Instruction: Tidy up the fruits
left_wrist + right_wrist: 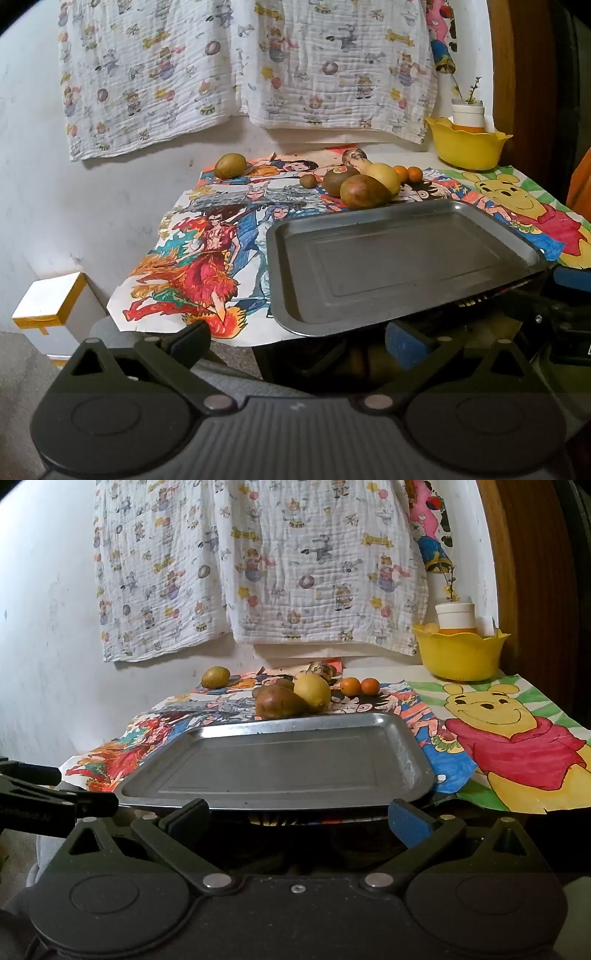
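Observation:
An empty grey metal tray (406,254) (280,760) lies at the table's near edge. Behind it sits a cluster of fruit: a brown pear (364,192) (280,703), a yellow lemon (386,177) (314,692), a dark round fruit with a sticker (338,179), a tiny brown fruit (307,181), two small oranges (408,173) (360,686) and a speckled fruit (354,157) (321,670). A kiwi-like fruit (230,165) (215,676) lies apart at the far left. My left gripper (295,343) and right gripper (295,823) hover open just before the tray's near rim, nothing between their fingers.
Colourful cartoon drawings (207,258) (517,746) cover the table. A yellow bowl (467,146) (460,653) holding a white jar stands at the back right. A printed cloth (240,66) hangs on the wall. A white box (51,299) sits on the floor at the left.

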Demonstrator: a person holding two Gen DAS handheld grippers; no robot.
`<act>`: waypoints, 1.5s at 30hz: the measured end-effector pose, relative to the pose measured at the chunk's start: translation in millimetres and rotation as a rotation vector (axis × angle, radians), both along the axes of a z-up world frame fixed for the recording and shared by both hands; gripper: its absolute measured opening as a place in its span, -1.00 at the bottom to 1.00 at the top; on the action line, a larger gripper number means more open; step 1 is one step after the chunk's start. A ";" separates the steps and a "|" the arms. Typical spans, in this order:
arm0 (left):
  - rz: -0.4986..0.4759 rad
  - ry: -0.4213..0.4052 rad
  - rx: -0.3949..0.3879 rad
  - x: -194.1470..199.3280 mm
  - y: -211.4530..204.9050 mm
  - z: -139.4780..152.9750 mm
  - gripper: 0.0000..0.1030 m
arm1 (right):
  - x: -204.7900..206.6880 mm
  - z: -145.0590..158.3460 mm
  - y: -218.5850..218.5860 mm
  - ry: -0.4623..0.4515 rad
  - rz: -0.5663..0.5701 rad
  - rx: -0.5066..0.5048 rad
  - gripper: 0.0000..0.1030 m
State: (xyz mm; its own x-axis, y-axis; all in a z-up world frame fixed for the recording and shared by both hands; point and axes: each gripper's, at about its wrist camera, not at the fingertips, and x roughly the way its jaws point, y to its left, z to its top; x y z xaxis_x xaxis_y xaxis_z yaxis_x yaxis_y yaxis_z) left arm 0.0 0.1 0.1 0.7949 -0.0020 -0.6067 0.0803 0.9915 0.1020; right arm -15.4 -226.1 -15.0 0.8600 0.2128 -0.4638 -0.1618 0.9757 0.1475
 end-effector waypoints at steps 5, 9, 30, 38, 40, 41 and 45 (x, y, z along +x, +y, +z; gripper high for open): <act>-0.001 0.005 -0.004 0.1 0.1 0.0 0.99 | 0.9 -0.9 -0.8 -0.001 0.000 0.002 0.99; 0.000 0.006 -0.003 0.3 0.2 0.0 0.99 | 0.4 -0.7 -0.4 0.002 0.000 0.002 0.99; -0.001 0.005 0.000 0.2 0.1 0.0 0.99 | -0.4 0.2 -0.2 0.007 -0.003 0.003 0.99; 0.000 0.005 0.000 0.1 0.0 0.0 0.99 | -0.3 -0.8 0.9 0.007 -0.004 0.003 0.99; -0.001 0.005 0.000 0.2 0.0 -0.1 0.99 | -0.3 -1.1 1.1 0.007 -0.004 0.003 0.99; -0.001 0.006 0.000 0.1 0.0 -0.1 0.99 | -0.1 -0.9 1.0 0.007 -0.004 0.003 0.99; 0.000 0.005 0.000 0.0 0.0 -0.1 0.99 | -0.2 -0.5 0.9 0.008 -0.004 0.002 0.99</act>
State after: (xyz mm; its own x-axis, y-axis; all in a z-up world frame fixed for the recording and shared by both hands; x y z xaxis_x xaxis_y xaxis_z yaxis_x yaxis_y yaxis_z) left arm 0.0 0.1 0.0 0.7919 -0.0023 -0.6106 0.0813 0.9915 0.1017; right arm -15.6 -225.3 -15.4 0.8572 0.2108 -0.4699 -0.1572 0.9760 0.1510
